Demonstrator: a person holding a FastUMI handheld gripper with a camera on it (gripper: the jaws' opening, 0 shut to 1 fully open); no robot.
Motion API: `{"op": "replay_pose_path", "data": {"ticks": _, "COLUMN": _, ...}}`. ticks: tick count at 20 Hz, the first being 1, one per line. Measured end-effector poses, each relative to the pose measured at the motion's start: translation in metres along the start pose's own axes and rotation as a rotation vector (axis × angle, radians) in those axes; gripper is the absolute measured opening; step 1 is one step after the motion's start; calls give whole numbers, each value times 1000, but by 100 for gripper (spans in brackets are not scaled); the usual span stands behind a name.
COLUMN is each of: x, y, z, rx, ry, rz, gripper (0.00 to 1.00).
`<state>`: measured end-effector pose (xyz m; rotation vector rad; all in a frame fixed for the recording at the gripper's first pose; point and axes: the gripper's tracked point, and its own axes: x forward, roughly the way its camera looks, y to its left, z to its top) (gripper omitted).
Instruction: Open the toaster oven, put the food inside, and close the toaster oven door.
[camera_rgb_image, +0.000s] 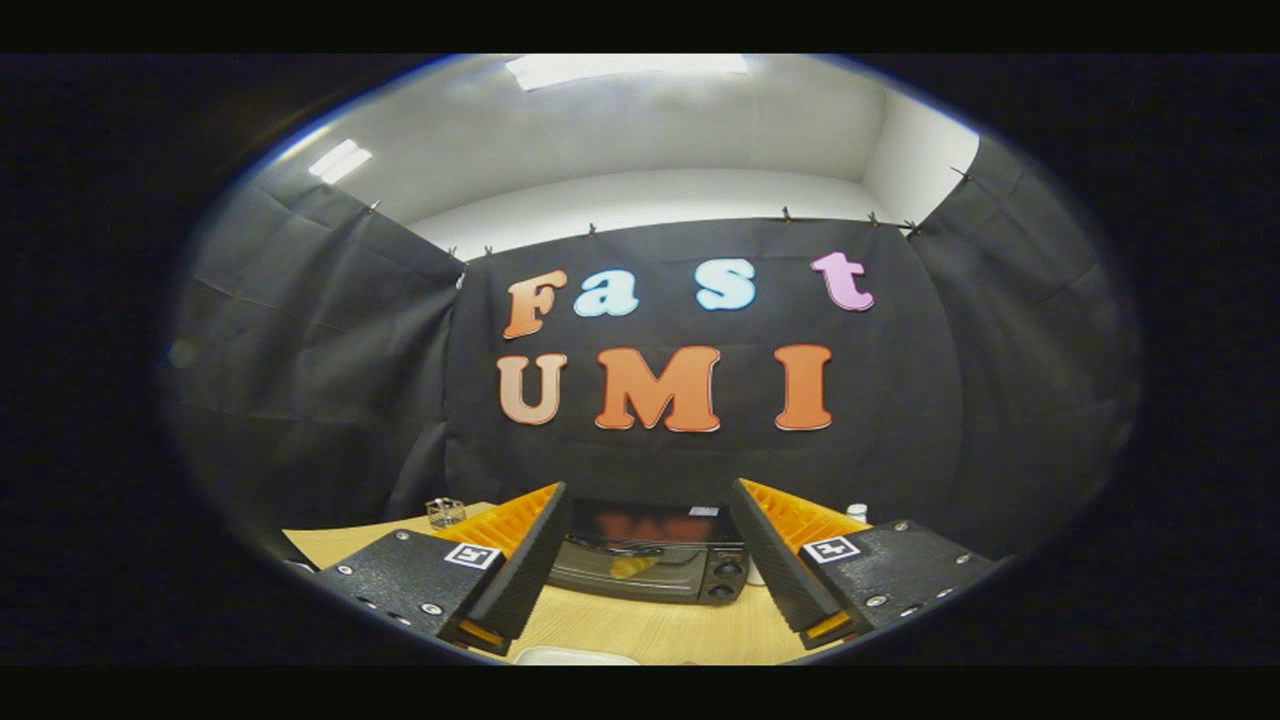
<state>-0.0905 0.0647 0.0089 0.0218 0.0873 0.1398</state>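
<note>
A black toaster oven (650, 560) stands on the light wooden table (640, 625), beyond my fingers and framed between them. Its glass door looks shut, with something yellowish showing through or reflected in it, and two knobs (728, 580) sit on its right side. My gripper (648, 545) is open, the two black fingers (520, 570) with orange backs spread wide and holding nothing. It hovers above the table, well short of the oven. A pale rounded edge of a white object (575, 656) peeks in just below the fingers; I cannot tell what it is.
A small clear container (446, 512) stands on the table to the left of the oven. A small white bottle top (857, 512) shows behind the right finger. Black cloth walls close off the booth behind and at both sides.
</note>
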Motion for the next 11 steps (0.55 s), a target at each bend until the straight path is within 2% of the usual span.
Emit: {"op": "replay_pose_path", "data": {"ticks": 11, "x": -20, "y": 6, "z": 27, "rx": -36, "ry": -50, "rz": -17, "gripper": 95}}
